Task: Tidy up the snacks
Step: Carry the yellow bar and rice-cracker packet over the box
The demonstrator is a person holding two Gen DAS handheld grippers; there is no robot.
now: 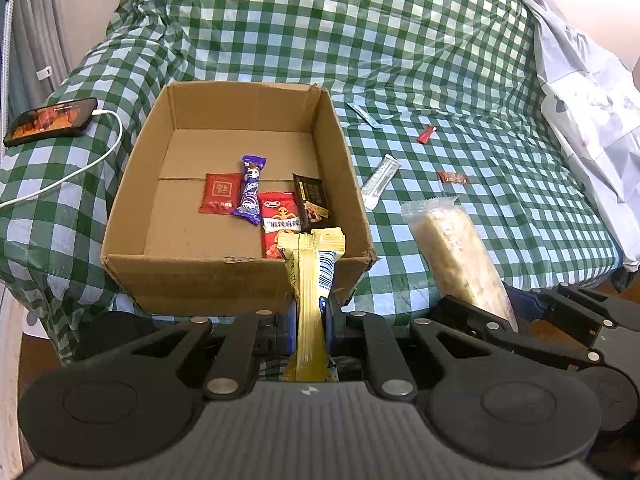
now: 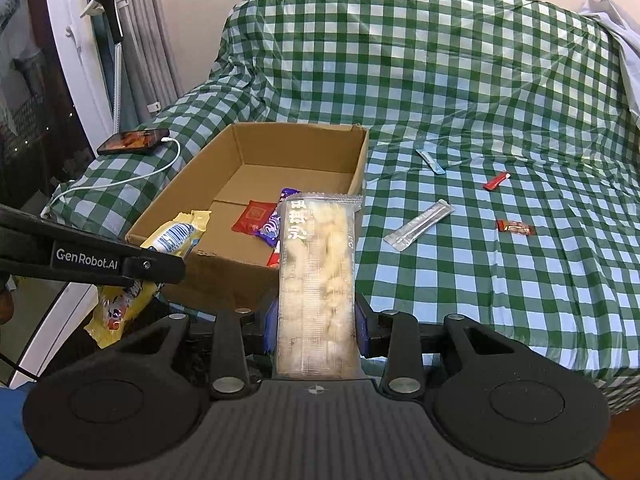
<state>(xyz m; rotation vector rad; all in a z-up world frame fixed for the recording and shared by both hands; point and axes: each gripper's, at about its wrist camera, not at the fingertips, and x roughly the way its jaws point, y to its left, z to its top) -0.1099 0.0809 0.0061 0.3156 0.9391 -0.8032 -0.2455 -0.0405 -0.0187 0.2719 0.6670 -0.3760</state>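
Both views were evenly lit by soft, diffuse light, with no hard-edged shadows. The checked cover showed faint sheen streaks along its folds, being glossy. Inside the cardboard box the walls cast only a mild shadow across the floor. Fisheye distortion bent straight lines strongly toward the frame edges, and the corners fell to black vignette. The window area at the left of the right wrist view was dark. Focus was adequate at the centre; fine print on the wrappers stayed soft, and the clear snack pack appeared slightly blurred.
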